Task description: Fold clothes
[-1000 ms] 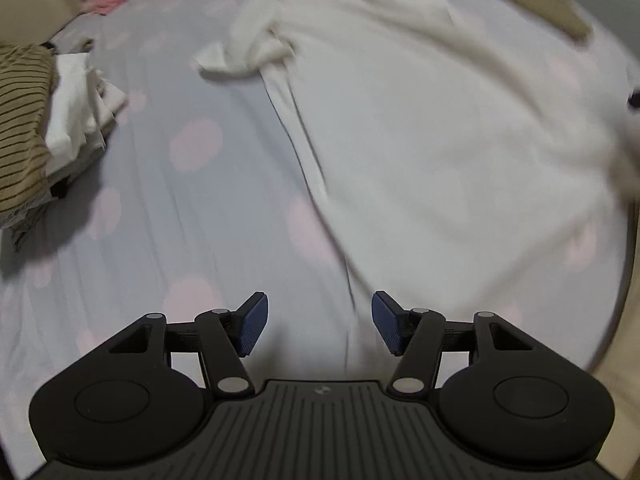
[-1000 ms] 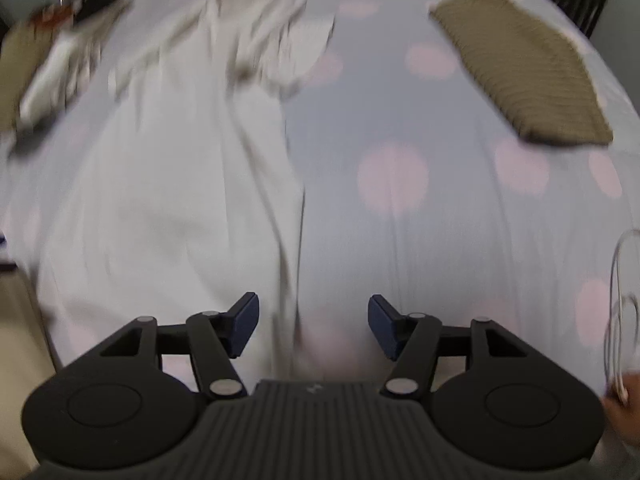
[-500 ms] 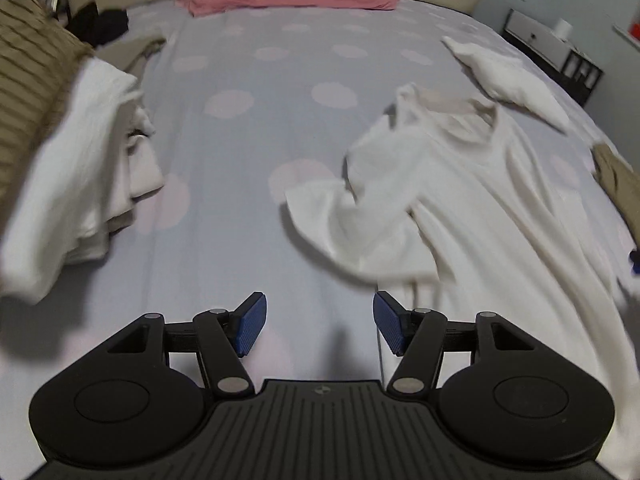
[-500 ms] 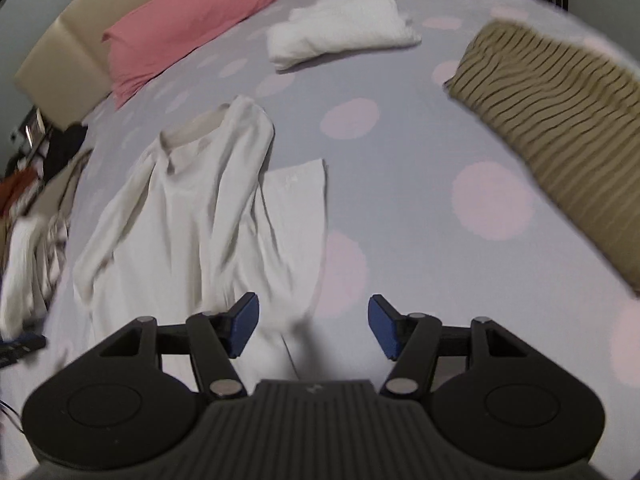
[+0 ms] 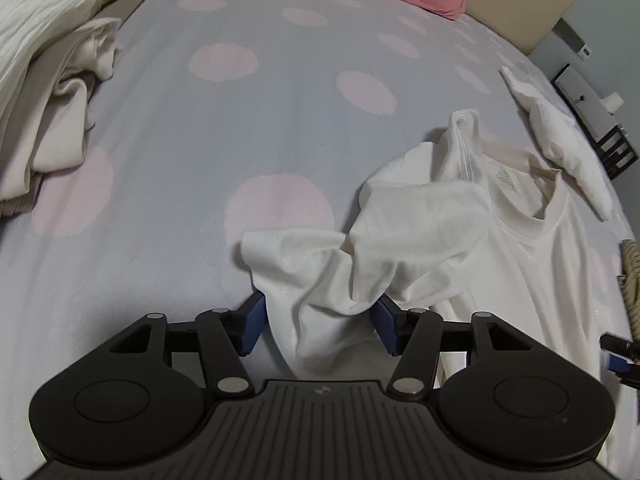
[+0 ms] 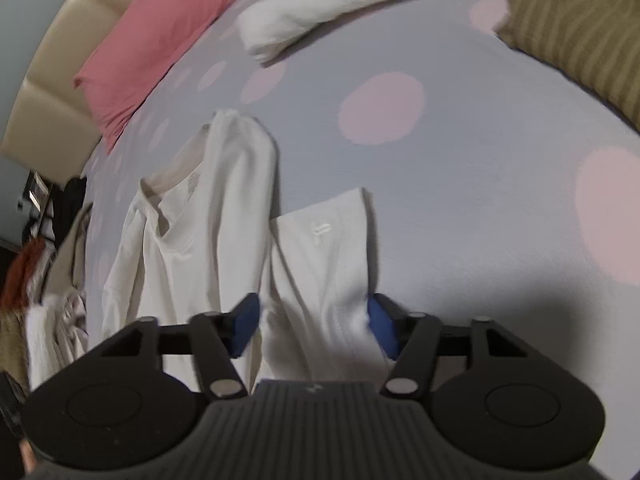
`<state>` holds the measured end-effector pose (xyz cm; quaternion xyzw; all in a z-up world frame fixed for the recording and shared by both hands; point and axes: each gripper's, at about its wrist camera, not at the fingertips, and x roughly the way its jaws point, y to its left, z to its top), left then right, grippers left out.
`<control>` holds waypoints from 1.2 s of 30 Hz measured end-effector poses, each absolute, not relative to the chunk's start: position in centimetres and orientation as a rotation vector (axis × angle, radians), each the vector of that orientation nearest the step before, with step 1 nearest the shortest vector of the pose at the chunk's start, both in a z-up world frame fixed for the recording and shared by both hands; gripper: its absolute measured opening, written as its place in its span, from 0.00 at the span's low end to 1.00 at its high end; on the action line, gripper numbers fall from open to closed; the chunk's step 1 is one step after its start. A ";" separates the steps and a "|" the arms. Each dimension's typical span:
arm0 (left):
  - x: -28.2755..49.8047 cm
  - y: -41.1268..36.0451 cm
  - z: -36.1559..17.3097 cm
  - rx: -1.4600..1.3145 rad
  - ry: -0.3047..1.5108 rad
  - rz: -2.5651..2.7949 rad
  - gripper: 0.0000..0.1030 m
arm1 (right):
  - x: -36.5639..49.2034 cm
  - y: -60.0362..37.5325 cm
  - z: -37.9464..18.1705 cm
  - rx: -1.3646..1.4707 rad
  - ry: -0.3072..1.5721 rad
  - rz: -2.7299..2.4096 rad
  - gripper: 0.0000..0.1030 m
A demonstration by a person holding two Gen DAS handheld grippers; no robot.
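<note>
A white T-shirt (image 5: 520, 248) lies spread on the grey bedsheet with pink dots, collar towards the headboard. Its crumpled left sleeve (image 5: 320, 280) bunches up between the blue pads of my left gripper (image 5: 319, 326), which stands open around the cloth. In the right wrist view the same T-shirt (image 6: 188, 240) shows its other sleeve (image 6: 324, 256) lying flat. That sleeve runs between the pads of my right gripper (image 6: 314, 326), also open. Whether the pads touch the fabric is unclear.
A pile of white and beige clothes (image 5: 44, 80) sits at the far left. A folded white garment (image 6: 320, 4) and a pink pillow (image 6: 160, 36) lie near the headboard. A striped brown garment (image 6: 580, 28) rests at the right. A bedside table (image 5: 592, 120) stands beyond the bed.
Both grippers swung from the shirt's lower body up towards its shoulders. Each sleeve now sits between a gripper's open pads.
</note>
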<state>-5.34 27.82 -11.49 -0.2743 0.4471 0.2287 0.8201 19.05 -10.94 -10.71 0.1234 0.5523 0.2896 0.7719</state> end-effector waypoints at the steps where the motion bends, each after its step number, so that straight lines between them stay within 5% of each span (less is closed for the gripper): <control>1: -5.0 27.8 -11.7 -0.580 0.954 0.496 0.16 | 18.9 -10.5 -10.7 0.231 1.186 0.625 0.16; 2: -4.8 27.8 -11.7 -0.573 0.962 0.506 0.12 | 18.9 -10.3 -10.9 0.205 1.180 0.611 0.06; 20: -8.2 34.0 -6.9 -0.427 0.961 0.698 0.02 | 24.9 -18.0 -3.6 0.165 0.933 0.357 0.04; 28: -8.8 35.9 -6.1 -0.207 0.977 0.844 0.10 | 26.5 -18.9 -5.3 0.090 0.926 0.294 0.04; 30: -7.4 35.1 -6.0 -0.166 0.986 0.760 0.21 | 26.2 -18.8 -5.8 0.065 0.931 0.307 0.05; 31: -6.6 34.7 -5.9 -0.149 0.991 0.709 0.24 | 26.3 -18.6 -6.0 0.062 0.943 0.301 0.10; 32: -5.8 34.3 -5.9 -0.132 0.996 0.658 0.32 | 26.4 -18.5 -6.2 0.061 0.947 0.290 0.27; 33: -5.0 33.8 -5.8 -0.115 1.000 0.607 0.48 | 26.4 -18.5 -6.0 0.061 0.921 0.268 0.39; 34: -4.2 33.4 -5.7 -0.099 1.004 0.556 0.55 | 26.4 -18.5 -5.7 0.059 0.891 0.259 0.74; 35: -3.3 33.0 -5.7 -0.082 1.007 0.504 0.61 | 26.5 -18.3 -5.0 0.048 0.847 0.289 0.88; 36: -2.5 32.5 -5.6 -0.065 1.010 0.453 0.62 | 26.5 -18.1 -4.3 0.037 0.803 0.319 0.87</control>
